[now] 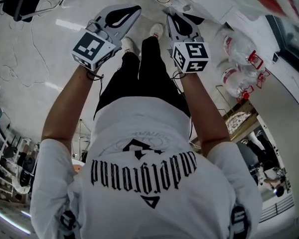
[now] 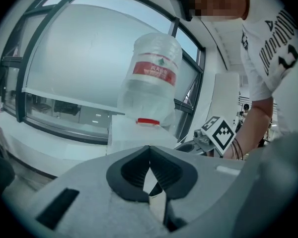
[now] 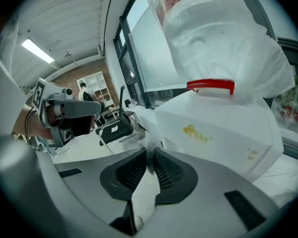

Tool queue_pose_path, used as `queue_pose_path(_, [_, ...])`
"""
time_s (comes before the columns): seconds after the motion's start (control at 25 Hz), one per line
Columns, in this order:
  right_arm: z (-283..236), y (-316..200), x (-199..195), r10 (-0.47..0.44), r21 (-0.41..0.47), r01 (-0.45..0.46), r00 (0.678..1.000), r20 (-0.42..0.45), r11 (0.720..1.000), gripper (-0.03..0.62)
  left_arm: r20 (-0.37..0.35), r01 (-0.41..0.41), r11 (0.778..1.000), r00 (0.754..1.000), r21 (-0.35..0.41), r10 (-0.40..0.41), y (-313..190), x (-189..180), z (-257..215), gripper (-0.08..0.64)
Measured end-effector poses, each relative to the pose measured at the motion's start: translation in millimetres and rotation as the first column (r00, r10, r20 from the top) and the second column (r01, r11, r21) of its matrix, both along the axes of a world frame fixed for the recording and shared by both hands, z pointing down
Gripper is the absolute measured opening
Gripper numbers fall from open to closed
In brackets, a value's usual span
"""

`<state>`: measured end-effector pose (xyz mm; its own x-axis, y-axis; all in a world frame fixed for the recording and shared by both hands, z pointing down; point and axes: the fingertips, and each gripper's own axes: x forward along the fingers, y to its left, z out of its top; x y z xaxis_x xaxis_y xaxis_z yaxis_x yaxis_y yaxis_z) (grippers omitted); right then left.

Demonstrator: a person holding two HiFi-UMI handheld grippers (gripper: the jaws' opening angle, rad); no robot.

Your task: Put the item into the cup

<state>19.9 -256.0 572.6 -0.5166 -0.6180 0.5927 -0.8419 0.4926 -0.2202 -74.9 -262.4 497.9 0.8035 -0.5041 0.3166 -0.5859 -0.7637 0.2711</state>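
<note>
The task looks not yet begun: the left gripper (image 1: 131, 11) and right gripper (image 1: 172, 15) point toward twelve o'clock, claws pressed together on nothing, neither item nor cup in sight, so finding them likely comes next.

Arms extended forward, left gripper (image 2: 149, 148) closed; right gripper (image 3: 150, 152) closed

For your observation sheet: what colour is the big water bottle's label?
Red. The label on the water bottle shows best in the left gripper view.
</note>
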Motion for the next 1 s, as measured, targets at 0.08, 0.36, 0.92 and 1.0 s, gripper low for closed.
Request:
queue_pose_path(0.08, [18, -6, -3, 0.0, -0.01, 0.0, 1.0, -0.012, 1.0, 0.051, 0.002, -0.013, 1.0, 1.0, 0.003, 0.013, -4, 3, 16, 0.015])
queue_pose_path(0.36, [68, -17, -2, 0.037, -0.042, -0.038, 0.999, -0.02, 0.998, 0.051, 0.001, -0.028, 0.999, 1.0, -0.035, 0.028, -11, 13, 68, 0.015])
queue_pose_path(0.92, [156, -39, 6, 0.094, -0.1, -0.101, 0.993, -0.071, 0.99, 0.051, 0.044, -0.097, 0.992, 0.994, -0.086, 0.101, -32, 23, 159, 0.015])
queue_pose_path(1.0, [167, -43, 8, 0.121, -0.101, -0.129, 0.989, -0.08, 0.986, 0.051, 0.04, -0.099, 0.991, 0.994, -0.092, 0.103, -33, 28, 167, 0.015])
